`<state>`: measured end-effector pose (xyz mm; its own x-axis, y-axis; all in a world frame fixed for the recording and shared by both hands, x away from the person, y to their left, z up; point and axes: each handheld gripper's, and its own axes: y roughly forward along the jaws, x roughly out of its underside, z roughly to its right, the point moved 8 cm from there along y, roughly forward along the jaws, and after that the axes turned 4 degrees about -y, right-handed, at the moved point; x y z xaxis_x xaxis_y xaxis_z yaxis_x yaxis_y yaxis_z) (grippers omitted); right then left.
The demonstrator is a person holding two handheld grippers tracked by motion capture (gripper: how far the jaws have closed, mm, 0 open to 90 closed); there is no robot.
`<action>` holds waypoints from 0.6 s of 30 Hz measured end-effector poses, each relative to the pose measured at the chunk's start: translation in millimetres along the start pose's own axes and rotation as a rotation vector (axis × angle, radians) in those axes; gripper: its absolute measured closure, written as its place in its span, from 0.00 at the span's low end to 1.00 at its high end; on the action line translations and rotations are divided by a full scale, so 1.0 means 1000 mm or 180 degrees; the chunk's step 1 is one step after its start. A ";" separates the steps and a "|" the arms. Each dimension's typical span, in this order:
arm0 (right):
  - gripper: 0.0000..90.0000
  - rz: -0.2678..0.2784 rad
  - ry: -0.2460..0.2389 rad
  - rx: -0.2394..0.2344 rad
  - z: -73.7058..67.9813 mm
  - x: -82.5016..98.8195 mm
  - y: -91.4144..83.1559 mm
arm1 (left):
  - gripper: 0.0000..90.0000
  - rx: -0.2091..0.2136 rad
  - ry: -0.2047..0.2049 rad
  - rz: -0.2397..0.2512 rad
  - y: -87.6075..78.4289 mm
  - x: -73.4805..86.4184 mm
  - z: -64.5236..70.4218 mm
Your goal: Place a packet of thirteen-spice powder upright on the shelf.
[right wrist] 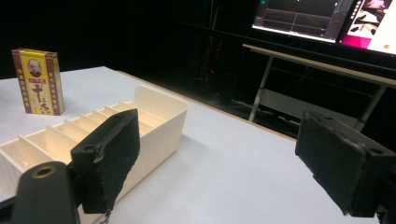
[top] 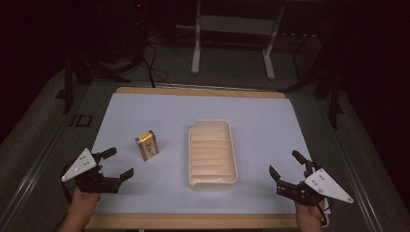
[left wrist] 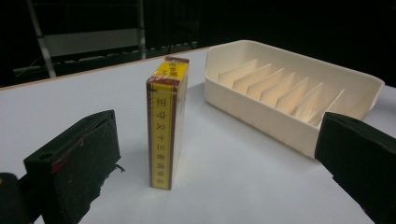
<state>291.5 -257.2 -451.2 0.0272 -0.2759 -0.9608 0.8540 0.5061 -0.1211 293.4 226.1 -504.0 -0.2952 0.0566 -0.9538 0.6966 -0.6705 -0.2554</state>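
A small yellow and brown box (top: 147,145) stands upright on the white table sheet, left of centre. To its right lies a cream tray (top: 232,154) with several dividers inside. My left gripper (top: 118,163) hovers open near the table's front left, a short way in front of the box (left wrist: 166,122), which shows between its jaws with its narrow edge facing me. At the front right my right gripper (top: 286,164) is open, just right of the tray (right wrist: 159,116). The box (right wrist: 38,81) stands beyond the tray's far end in the right gripper view.
The white sheet (top: 159,106) covers a wooden tabletop (top: 193,221) whose edge runs along the front. Behind the table stand a white frame (top: 232,34) and dark cables. Monitors (right wrist: 322,18) glow above a desk in the right gripper view.
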 end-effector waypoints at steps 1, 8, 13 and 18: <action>0.16 0.0000 0.0000 0.0000 0.000 0.000 0.000 | 0.00 0.0012 -0.0019 0.0016 0.000 -0.001 0.001; 0.16 -0.0021 -0.0046 -0.0099 -0.004 -0.005 0.003 | 0.00 0.0198 0.0006 -0.0050 0.002 -0.006 0.007; 0.16 -0.0106 -0.0055 -0.0140 -0.005 0.005 0.001 | 0.00 0.0498 0.0052 -0.0171 0.002 -0.008 0.010; 0.16 -0.0090 -0.0093 -0.0105 -0.003 0.006 0.000 | 0.00 0.0479 0.0096 -0.0290 0.003 -0.006 0.006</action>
<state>290.1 -256.1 -457.7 0.0189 -0.3138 -0.9493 0.8371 0.5242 -0.1566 293.6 219.1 -497.8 -0.3314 0.1427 -0.9327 0.5615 -0.7646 -0.3165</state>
